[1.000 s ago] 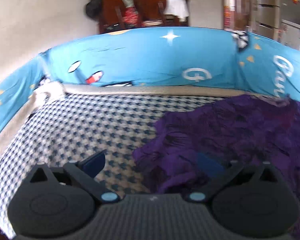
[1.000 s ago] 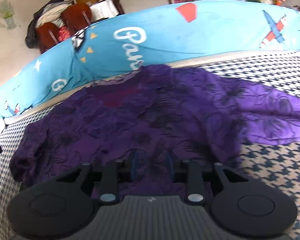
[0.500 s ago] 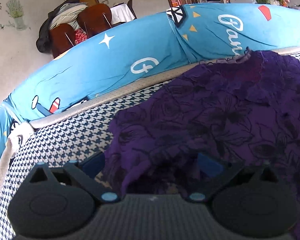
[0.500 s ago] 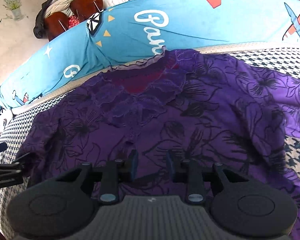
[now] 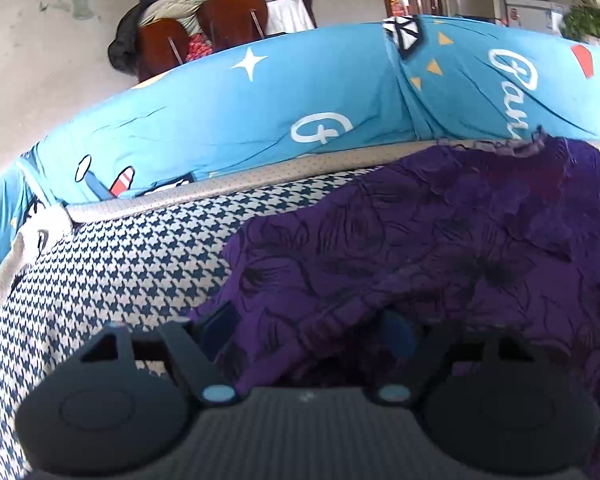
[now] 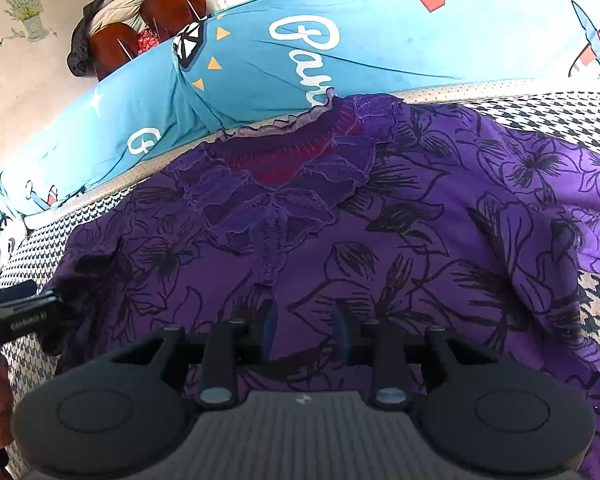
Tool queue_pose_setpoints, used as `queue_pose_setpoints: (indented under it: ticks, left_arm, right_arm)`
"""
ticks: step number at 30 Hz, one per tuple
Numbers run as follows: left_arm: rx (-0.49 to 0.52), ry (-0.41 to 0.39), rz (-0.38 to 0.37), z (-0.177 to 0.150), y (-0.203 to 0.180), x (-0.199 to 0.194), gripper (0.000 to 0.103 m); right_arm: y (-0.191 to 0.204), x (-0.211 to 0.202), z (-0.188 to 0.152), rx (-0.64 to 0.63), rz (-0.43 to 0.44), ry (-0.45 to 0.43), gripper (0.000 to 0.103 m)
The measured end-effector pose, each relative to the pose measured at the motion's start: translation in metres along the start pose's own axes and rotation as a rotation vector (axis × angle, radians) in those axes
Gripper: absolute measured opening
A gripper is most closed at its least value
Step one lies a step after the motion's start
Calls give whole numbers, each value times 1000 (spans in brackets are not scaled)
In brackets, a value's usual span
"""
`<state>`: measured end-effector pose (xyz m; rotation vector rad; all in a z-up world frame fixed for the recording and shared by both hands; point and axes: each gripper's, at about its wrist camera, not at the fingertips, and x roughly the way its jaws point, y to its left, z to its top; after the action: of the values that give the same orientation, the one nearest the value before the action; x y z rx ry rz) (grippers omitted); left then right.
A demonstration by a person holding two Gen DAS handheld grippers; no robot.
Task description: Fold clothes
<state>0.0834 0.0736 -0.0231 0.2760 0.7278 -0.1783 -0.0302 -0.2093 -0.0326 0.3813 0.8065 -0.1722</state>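
Purple blouse (image 6: 380, 240): one garment, deep violet fabric printed with black outlined flowers and leaves. Ruffled, lace-edged neckline with a layered frill panel down the chest; dark red lining shows inside the collar. Lies spread front-up on a houndstooth-patterned surface, neckline at the far edge against a blue printed cover. Cloth is wrinkled, not flat. One sleeve extends to the right side in the right wrist view. Left edge (image 5: 260, 320) is bunched and slightly raised in folds. Not yet folded.
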Motion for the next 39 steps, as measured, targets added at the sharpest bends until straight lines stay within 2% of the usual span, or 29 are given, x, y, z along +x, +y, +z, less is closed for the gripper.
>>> queue_pose_setpoints:
  ticks: [2,4,8,10,14,20,24,27,28,31,33,35,37,39]
  left_arm:
    - [-30,20,-10,0,5,3,51]
    - [-53,26,-9,-1,9,4,46]
    - [-84,-1,10,1,14,0,30]
    - [-114,-22,46,2,20,-4,25]
    - [-181,-71,171,5,41,-12,21]
    - [-279,-99,430,3,93,-16,19]
    - [-309,-122,595,-1,123,-24,19]
    - [-349,-88,653,-6,143,-25,19]
    - [-379,-70,629,-8,149,-24,19]
    - [-496,-2,471,-13,163,-19,27]
    - [-509,39,401,-17,164,-12,34]
    - [-499,70,344,-21,160,-6,53]
    - [-497,107,287,-24,157,1,67]
    - [-514,142,222,-30,154,7,75]
  right_arm:
    - [1,1,0,-3,-1,1,31]
    - [1,2,0,-5,-2,2,31]
    - [1,4,0,-6,-5,5,31]
    - [2,5,0,-11,-8,6,31]
    - [2,7,-1,-16,-10,6,31]
    - [4,11,-1,-24,-11,10,31]
    - [5,12,-1,-30,-16,10,31]
    - [4,13,-1,-29,-21,13,31]
    - [4,14,-1,-30,-23,14,31]
    - [5,15,-3,-38,-25,17,31]
    - [6,17,-3,-44,-27,20,31]
    - [7,18,-4,-49,-30,23,31]
    - [6,18,-4,-51,-30,26,31]
    - [6,19,-4,-50,-32,28,31]
